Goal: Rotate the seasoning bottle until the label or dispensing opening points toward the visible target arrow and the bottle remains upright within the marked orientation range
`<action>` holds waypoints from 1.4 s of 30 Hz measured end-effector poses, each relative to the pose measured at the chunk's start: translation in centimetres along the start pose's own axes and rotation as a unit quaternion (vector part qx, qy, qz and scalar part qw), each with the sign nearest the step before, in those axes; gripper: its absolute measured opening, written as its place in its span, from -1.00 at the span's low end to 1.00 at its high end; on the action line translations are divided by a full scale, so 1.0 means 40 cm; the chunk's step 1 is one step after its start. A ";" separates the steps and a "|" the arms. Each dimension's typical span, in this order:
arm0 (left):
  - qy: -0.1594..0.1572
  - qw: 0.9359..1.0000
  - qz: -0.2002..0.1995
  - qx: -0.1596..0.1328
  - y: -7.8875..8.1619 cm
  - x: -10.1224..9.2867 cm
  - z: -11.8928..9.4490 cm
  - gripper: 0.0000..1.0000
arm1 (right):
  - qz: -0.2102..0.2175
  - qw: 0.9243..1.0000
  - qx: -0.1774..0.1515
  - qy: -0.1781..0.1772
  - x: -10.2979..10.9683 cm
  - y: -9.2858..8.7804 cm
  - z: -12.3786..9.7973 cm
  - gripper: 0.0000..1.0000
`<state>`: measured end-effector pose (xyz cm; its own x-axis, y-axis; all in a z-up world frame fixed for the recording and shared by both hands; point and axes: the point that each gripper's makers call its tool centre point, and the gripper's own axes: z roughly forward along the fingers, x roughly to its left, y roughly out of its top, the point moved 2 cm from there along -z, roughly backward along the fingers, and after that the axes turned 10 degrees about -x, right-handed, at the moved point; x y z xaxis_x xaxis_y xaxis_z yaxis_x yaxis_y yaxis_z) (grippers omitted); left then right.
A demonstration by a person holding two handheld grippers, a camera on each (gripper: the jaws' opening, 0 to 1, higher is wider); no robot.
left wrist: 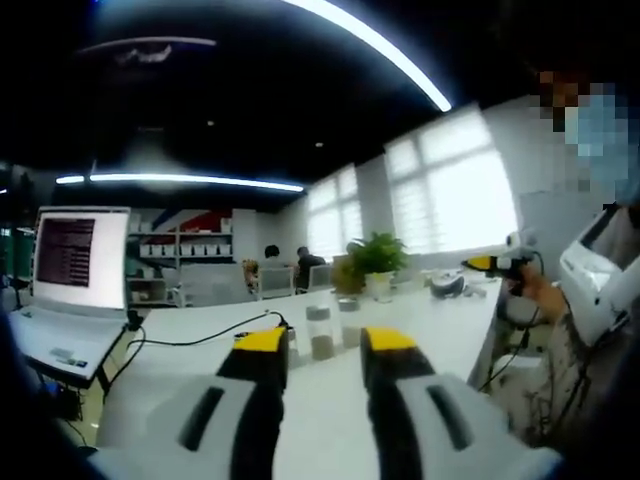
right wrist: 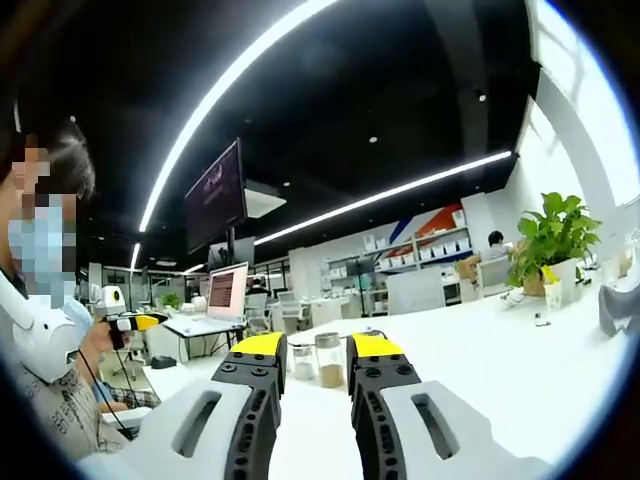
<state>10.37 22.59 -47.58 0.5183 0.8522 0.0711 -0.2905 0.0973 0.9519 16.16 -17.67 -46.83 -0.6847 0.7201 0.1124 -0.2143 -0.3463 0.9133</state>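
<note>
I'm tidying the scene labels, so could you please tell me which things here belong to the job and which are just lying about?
Job: bottles, standing on the table; left tongs; right tongs.

Lying about: laptop, cable, plant, hanging monitor, shelves.

Blazing white from windows (left wrist: 455, 190), glowing along ceiling strips (right wrist: 240, 75) against dark ceiling, smearing softly across left gripper view, bending heavily toward fisheye edges

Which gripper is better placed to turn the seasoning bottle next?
Probably right. The seasoning bottle stands centred between the open right gripper; through the left gripper, also open, two bottles show with none singled out. Both remain short of contact.
</note>
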 end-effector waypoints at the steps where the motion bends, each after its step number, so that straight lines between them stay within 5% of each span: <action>1: 0.000 1.000 -0.001 0.000 -0.001 0.001 0.000 -0.41 | -0.001 1.000 0.002 0.001 0.001 -0.002 0.001 -0.54; 28: -0.005 1.000 -0.017 -0.003 -0.007 0.011 0.010 -0.47 | 0.001 1.000 0.006 0.020 0.005 -0.001 0.148 -0.52; 35: 0.007 1.000 -0.019 0.000 -0.017 0.025 0.002 -0.44 | -0.010 1.000 0.008 0.012 -0.001 -0.005 0.154 -0.46; 42: 0.027 0.999 -0.010 -0.017 0.014 0.046 -0.024 -0.41 | -0.025 1.000 0.015 -0.001 -0.007 -0.016 0.153 -0.42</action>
<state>10.39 24.71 -47.19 0.4807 0.8762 0.0344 -0.3076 0.1317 0.9424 20.76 -13.97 -45.07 -0.6716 0.7379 0.0663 -0.2275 -0.2906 0.9294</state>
